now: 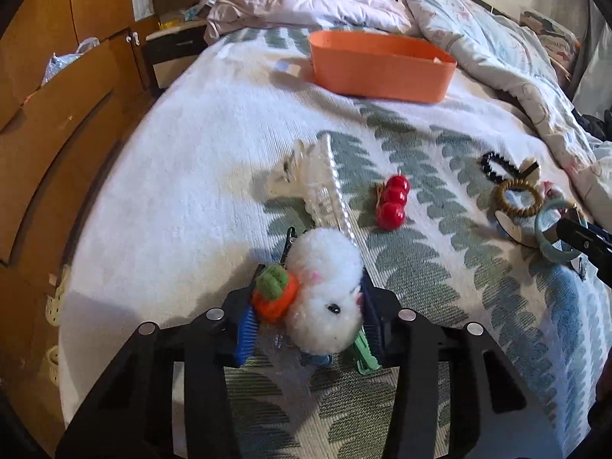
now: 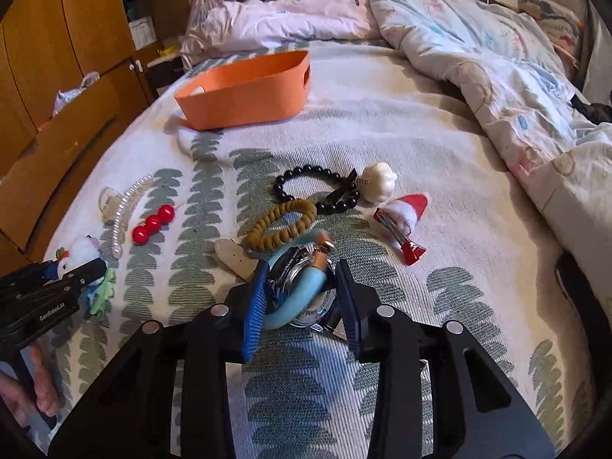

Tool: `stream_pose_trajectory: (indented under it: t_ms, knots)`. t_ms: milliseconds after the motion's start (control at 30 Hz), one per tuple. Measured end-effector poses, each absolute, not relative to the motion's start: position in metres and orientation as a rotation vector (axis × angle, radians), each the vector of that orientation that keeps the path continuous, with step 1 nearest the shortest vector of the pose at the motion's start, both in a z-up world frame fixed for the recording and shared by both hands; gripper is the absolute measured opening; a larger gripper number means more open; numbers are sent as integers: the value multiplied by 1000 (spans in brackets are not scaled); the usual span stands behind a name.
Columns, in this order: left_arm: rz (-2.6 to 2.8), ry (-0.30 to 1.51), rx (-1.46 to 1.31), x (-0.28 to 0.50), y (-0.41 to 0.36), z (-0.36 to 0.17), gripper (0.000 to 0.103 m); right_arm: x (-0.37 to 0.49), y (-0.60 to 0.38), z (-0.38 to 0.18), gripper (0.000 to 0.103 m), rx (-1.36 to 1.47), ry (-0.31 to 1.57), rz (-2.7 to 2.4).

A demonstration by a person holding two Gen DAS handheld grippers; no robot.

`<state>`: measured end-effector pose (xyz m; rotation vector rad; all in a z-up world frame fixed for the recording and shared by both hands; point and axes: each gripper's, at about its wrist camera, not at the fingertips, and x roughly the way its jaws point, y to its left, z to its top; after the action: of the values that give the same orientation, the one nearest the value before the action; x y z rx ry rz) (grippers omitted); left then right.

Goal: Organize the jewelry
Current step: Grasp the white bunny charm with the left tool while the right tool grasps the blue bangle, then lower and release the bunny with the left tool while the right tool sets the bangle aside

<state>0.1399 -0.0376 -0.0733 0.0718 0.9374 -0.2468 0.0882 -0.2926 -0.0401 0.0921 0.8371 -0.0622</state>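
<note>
My left gripper [image 1: 306,319] clamps the fluffy white pompom hair clip [image 1: 325,287], long axis pointing away from me. My right gripper [image 2: 302,298] pinches the pale-blue bangle [image 2: 306,287], looped crosswise between my pads, beside a silver watch [image 2: 302,294]

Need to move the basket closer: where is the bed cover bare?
Bare between the orange basket and the black bead bracelet, and right of the red-white clip toward the quilt. Crowded around the tan bracelet.

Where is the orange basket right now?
The orange basket sits far up the bed, left of centre in the right wrist view, beyond the black bead bracelet.
</note>
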Motion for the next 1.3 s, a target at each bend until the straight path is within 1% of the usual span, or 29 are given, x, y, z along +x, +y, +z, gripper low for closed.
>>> stream_pose_trajectory:
  t_ms: [67, 100, 133, 267, 600, 967, 1300]
  knots:
    - [-246, 922, 57, 139, -35, -66, 46, 84, -295, -35, 33, 103, 823, -55]
    - [-246, 917, 52, 139, -34, -64, 46, 82, -296, -33, 28, 113, 817, -49]
    - [-249, 909, 46, 138, -33, -61, 46, 80, -297, -30, 26, 125, 812, -39]
    - [-261, 885, 31, 134, -32, -50, 46, 68, -300, -18, 22, 148, 783, -7]
    - [-280, 853, 17, 125, -31, -36, 46, 53, -302, 10, 21, 185, 713, 38]
    - [-283, 779, 33, 102, -28, -12, 46, 26, -309, 44, 21, 215, 614, 52]
    - [-250, 768, 54, 75, -25, -6, 46, -17, -297, 60, 21, 201, 591, 41]
